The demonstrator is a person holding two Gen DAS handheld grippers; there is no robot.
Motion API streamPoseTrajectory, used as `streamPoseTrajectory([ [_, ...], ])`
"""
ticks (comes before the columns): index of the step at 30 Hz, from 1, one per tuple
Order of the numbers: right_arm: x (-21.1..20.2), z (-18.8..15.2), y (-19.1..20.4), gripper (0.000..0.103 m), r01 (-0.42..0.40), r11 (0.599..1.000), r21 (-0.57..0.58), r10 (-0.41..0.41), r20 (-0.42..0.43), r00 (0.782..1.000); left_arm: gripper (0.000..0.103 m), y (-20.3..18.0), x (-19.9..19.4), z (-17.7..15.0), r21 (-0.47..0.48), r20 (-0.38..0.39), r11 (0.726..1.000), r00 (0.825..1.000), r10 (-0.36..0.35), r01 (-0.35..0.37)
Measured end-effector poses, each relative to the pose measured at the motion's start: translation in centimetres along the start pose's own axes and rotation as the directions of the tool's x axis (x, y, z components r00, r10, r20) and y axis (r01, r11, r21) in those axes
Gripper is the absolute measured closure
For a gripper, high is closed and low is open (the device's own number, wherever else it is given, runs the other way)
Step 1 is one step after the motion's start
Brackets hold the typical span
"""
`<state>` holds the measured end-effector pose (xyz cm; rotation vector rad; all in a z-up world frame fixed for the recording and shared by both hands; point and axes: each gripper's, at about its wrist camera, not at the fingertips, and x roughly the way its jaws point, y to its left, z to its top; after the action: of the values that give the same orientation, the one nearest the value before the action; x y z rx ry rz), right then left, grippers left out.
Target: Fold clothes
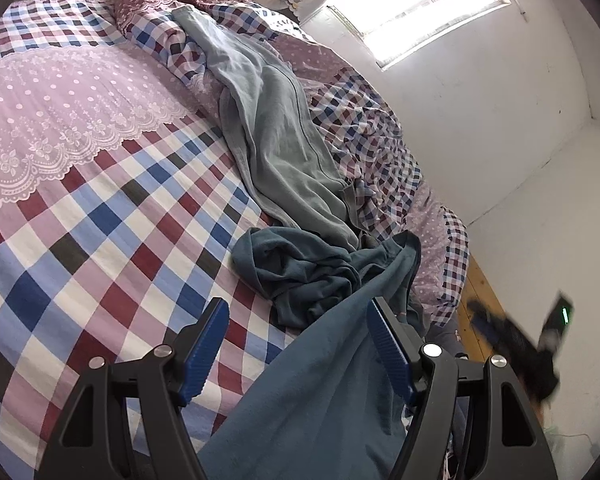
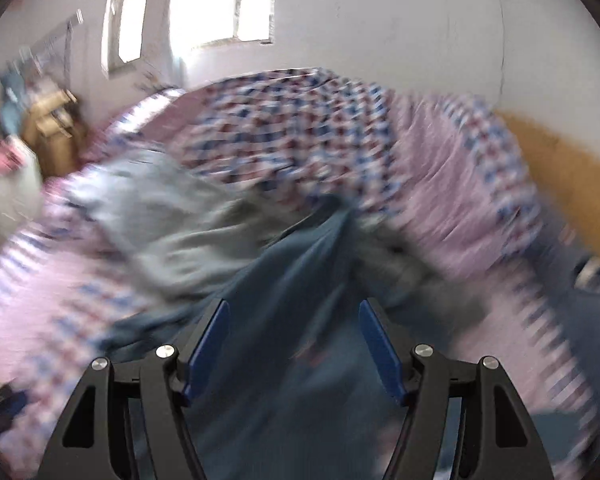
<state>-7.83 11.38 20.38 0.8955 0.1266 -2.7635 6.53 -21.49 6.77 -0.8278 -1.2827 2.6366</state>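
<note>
A dark teal garment lies crumpled near the bed's right edge. One stretch of it runs back between the fingers of my left gripper, whose jaws stand wide open around the cloth. A long pale grey-blue garment lies stretched along the bed beyond it. The right wrist view is motion-blurred. There my right gripper is also open, with the teal garment passing between its blue pads, and the pale garment lies to the left.
The bed has a checked cover with pink lace-dotted panels. A wooden floor and white wall lie right of it. A blurred dark object with a green light moves at the right edge. A bright window is above.
</note>
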Motion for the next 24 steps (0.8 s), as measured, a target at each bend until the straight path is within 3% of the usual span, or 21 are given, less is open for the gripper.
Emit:
streamPoseTrajectory([
  [1, -1.1, -1.9, 0.4, 0.032, -0.063, 0.997, 0.034, 0.063, 0.001, 0.998, 0.028, -0.1, 0.1, -0.1, 0.006, -0.003, 1.0, 1.0, 0.002, -0.002],
  [3, -3.1, -5.4, 1.5, 0.032, -0.104, 0.992, 0.07, 0.102, 0.032, 0.994, 0.028, -0.4, 0.3, -0.3, 0.021, -0.009, 1.0, 1.0, 0.007, -0.007],
  [11, -3.6, -12.8, 2.7, 0.032, -0.117, 0.989, 0.094, 0.113, 0.049, 0.992, 0.028, -3.0, 1.2, -2.2, 0.219, -0.048, 0.973, 0.996, 0.079, -0.067],
  [13, -2.4, -12.9, 2.0, 0.032, -0.137, 0.981, 0.135, 0.14, -0.012, 0.99, 0.028, -3.1, 1.6, -2.3, 0.225, -0.065, 0.971, 0.994, 0.091, -0.075],
  [19, -2.0, -12.4, 0.8, 0.032, -0.179, 0.977, 0.119, 0.181, -0.005, 0.984, 0.028, -4.1, 2.6, -2.1, 0.199, -0.109, 0.979, 0.992, 0.067, -0.044],
  [24, -1.9, -12.1, -0.1, 0.032, -0.192, 0.971, 0.142, 0.193, 0.006, 0.981, 0.028, -7.6, 5.2, -0.5, 0.251, -0.115, 0.966, 0.99, 0.088, -0.056],
])
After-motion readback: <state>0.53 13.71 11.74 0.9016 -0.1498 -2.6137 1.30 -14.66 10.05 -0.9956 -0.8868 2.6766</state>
